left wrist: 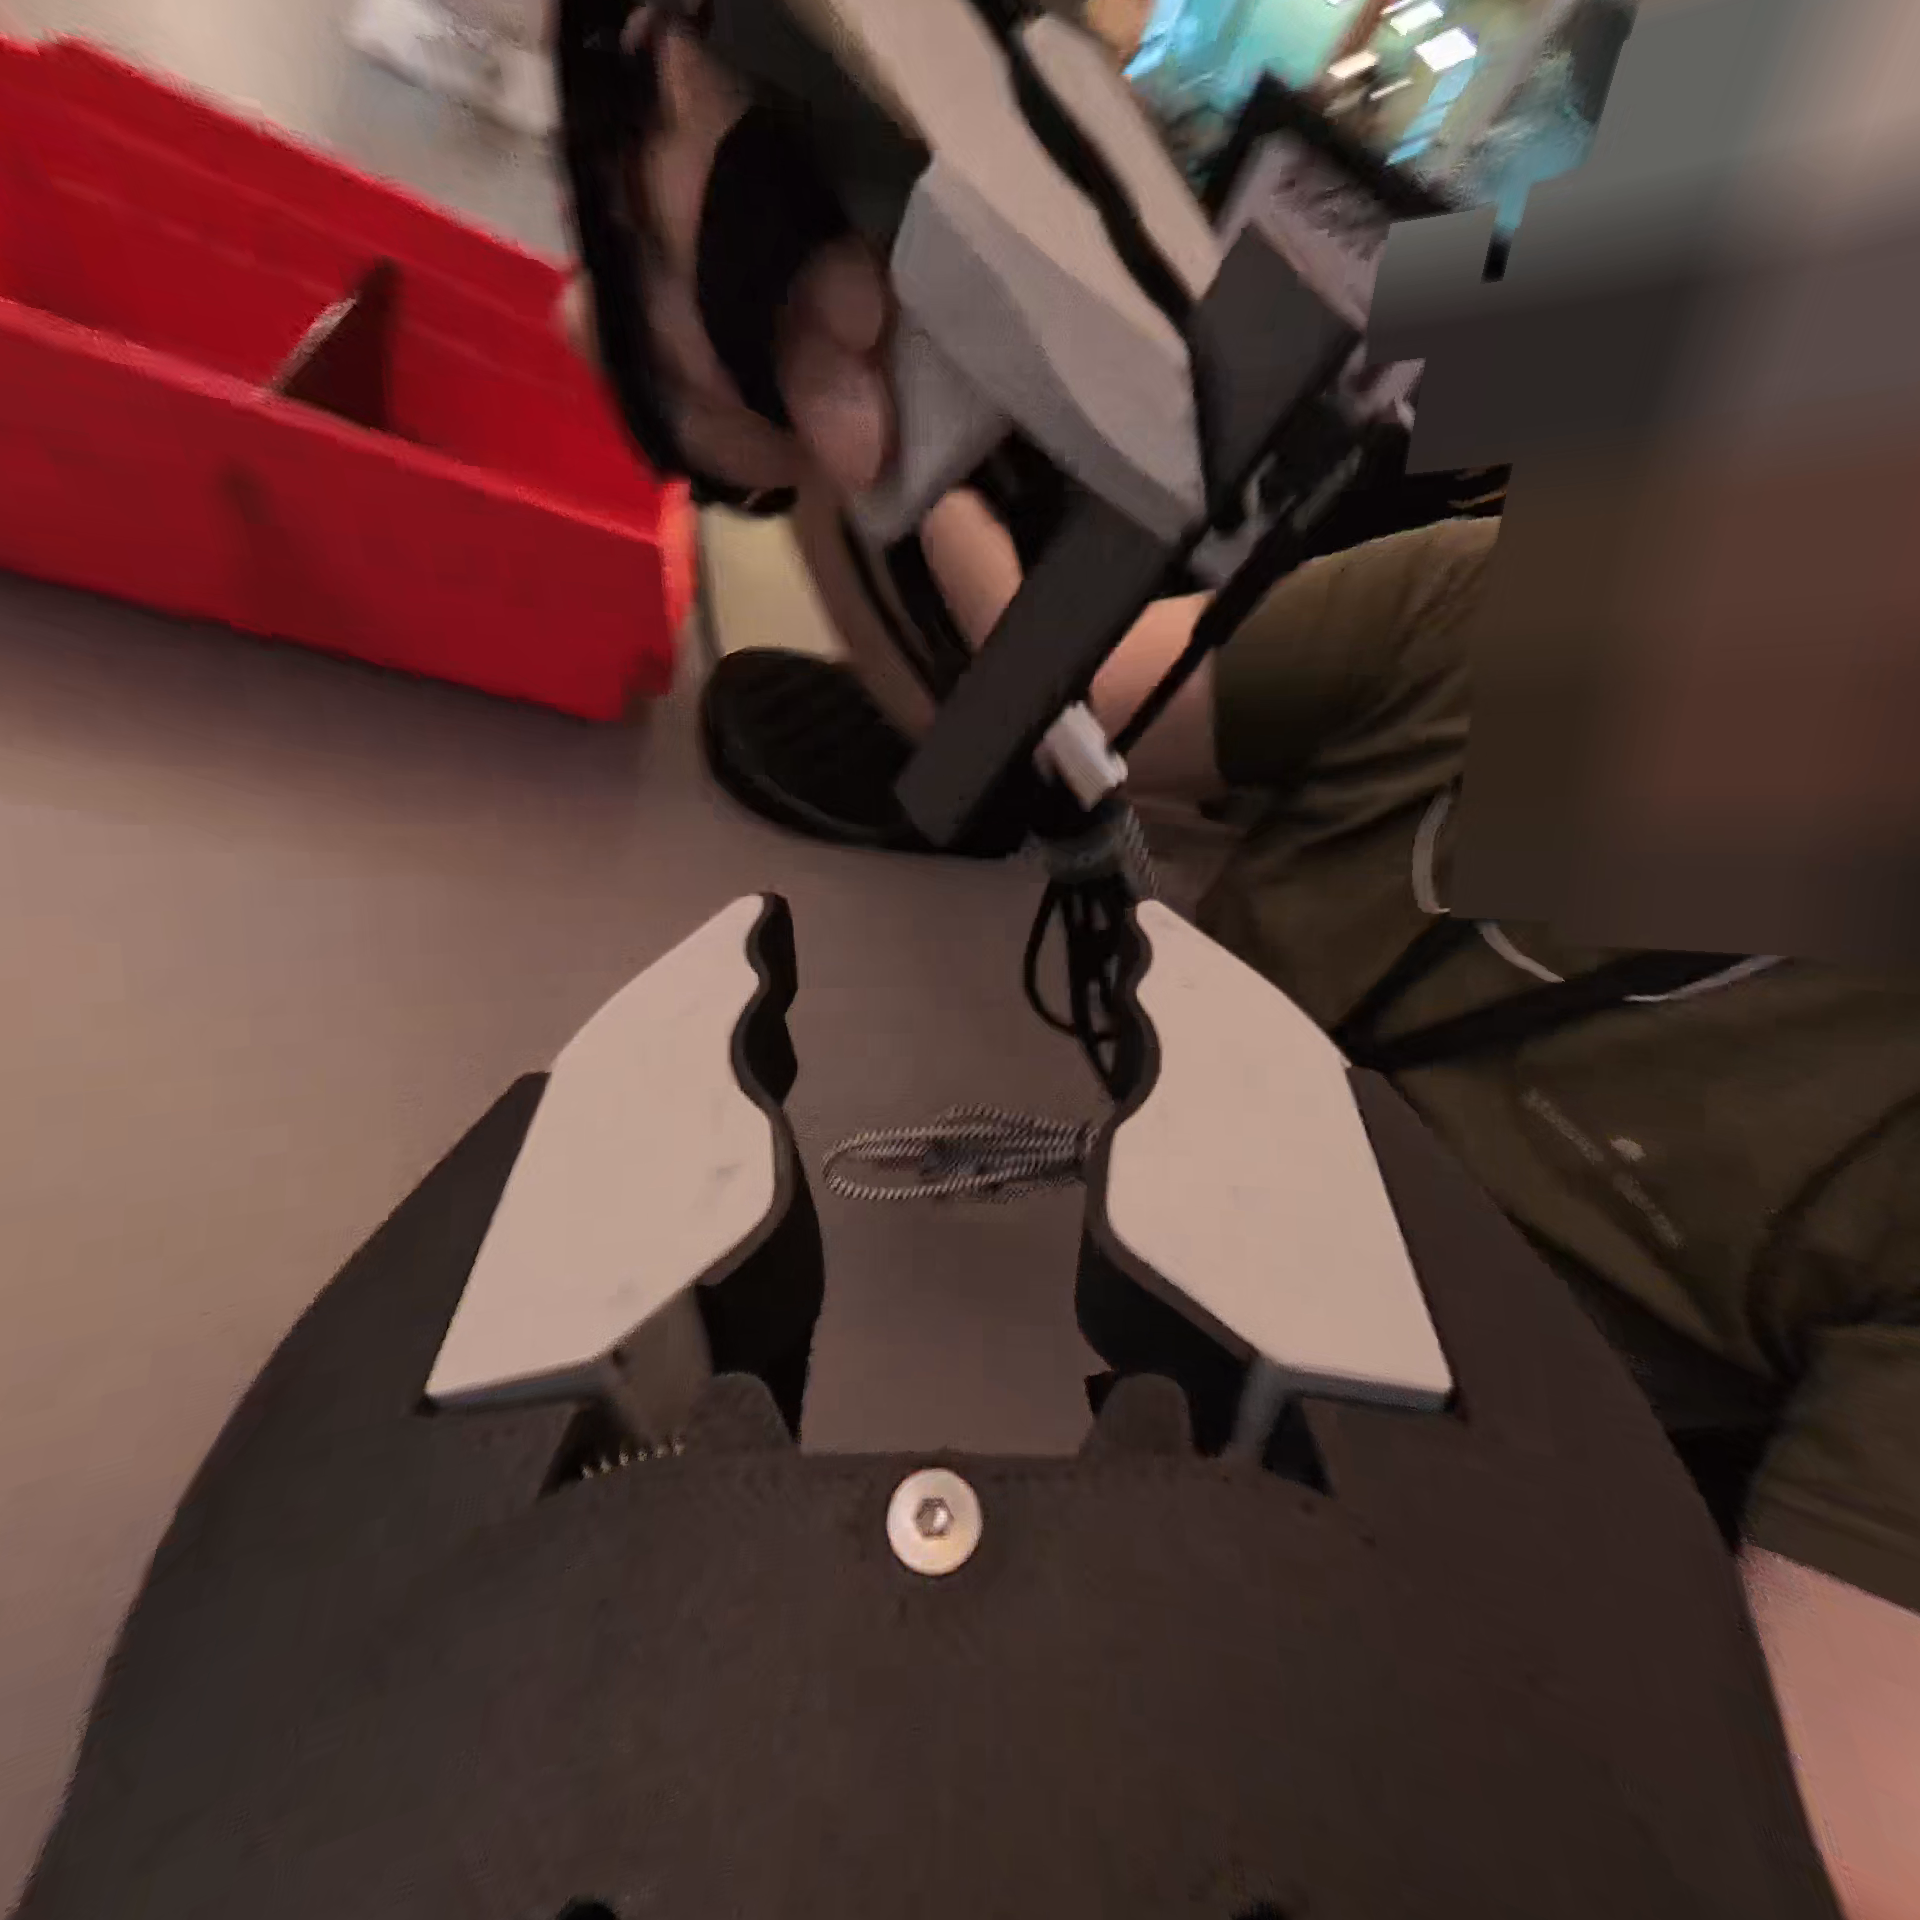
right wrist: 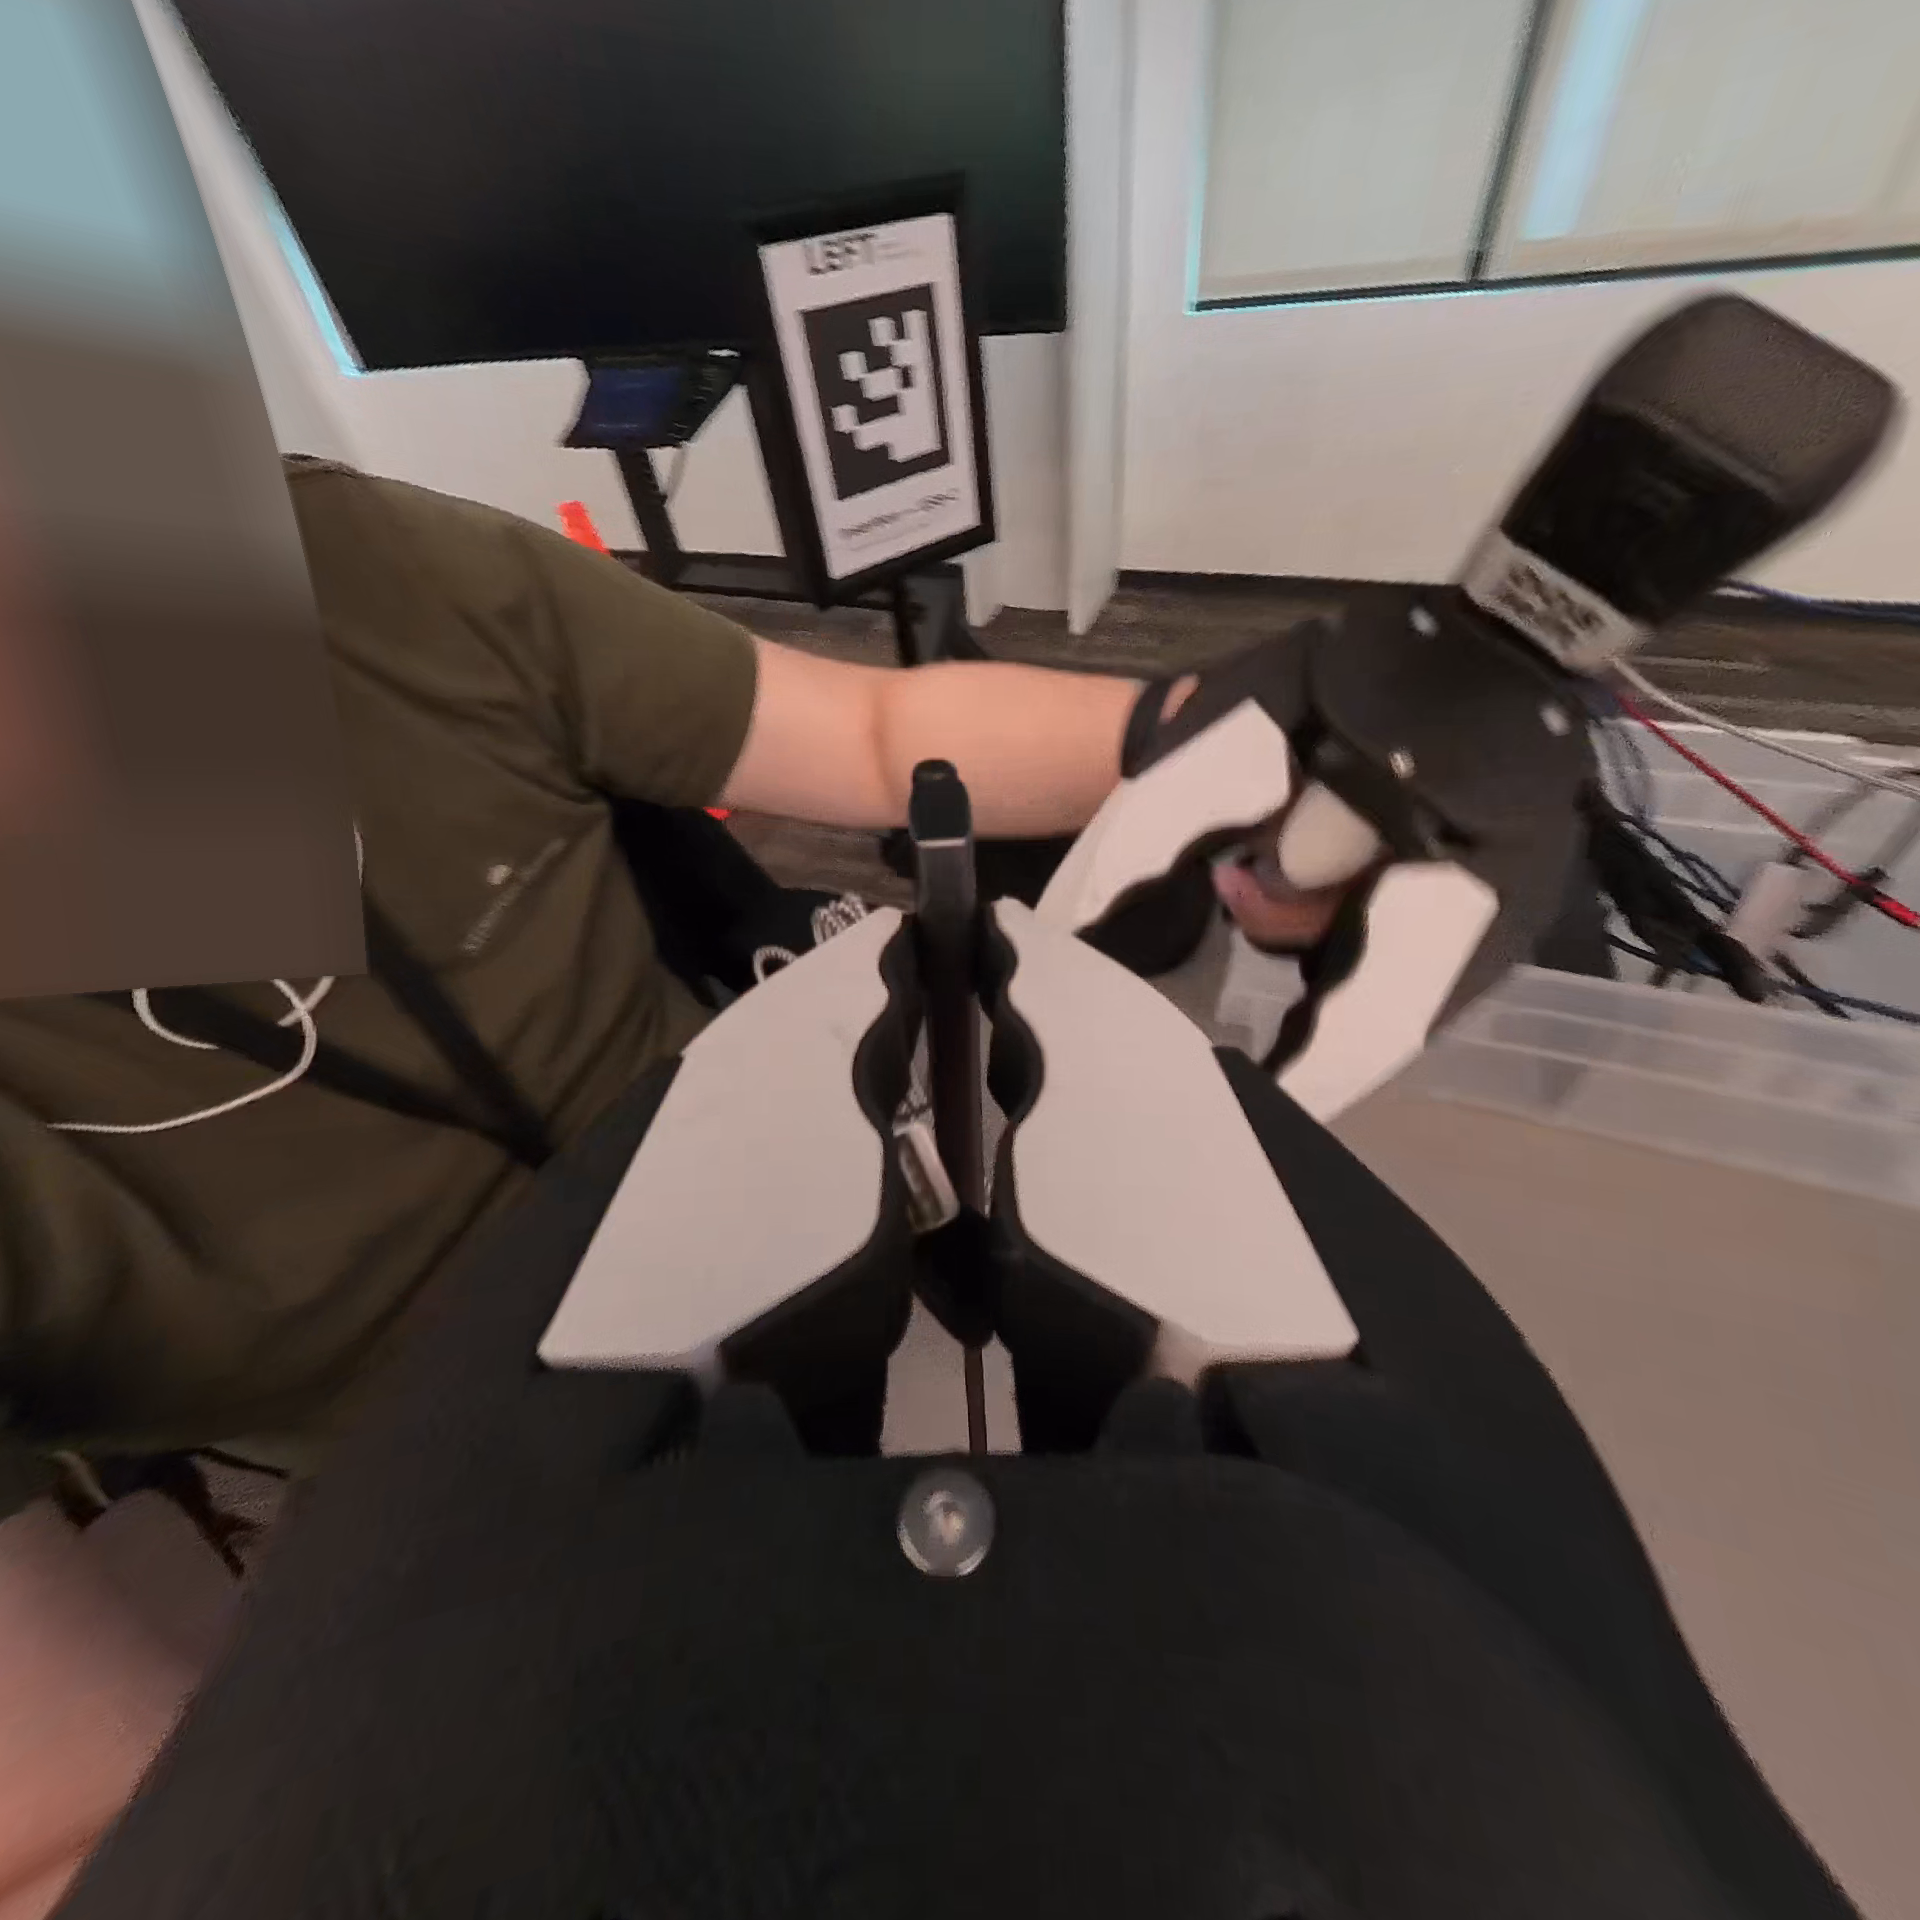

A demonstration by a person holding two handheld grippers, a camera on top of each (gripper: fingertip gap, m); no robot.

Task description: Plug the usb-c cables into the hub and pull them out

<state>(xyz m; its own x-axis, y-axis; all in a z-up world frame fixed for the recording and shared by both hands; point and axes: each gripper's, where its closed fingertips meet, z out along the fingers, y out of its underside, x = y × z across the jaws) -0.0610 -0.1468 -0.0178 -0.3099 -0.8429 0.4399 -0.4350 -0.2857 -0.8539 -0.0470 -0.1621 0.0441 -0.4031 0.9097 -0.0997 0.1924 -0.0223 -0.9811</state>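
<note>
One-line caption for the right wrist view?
Right gripper clamps the dark hub upright; left gripper hovers open beside it.

My left gripper (left wrist: 961, 914) is held low with its jaws spread wide and nothing between the white fingers (left wrist: 644, 1143). My right gripper (right wrist: 940, 935) has its jaws drawn nearly together, clamped on a thin dark piece that stands upright in the gap. In the right wrist view my left forearm (right wrist: 935, 748) reaches across, bare below a short sleeve, wrist bent. My left hand (right wrist: 1278, 894) wraps the handle; the grip is blurred, but probably one finger sits on the trigger.
</note>
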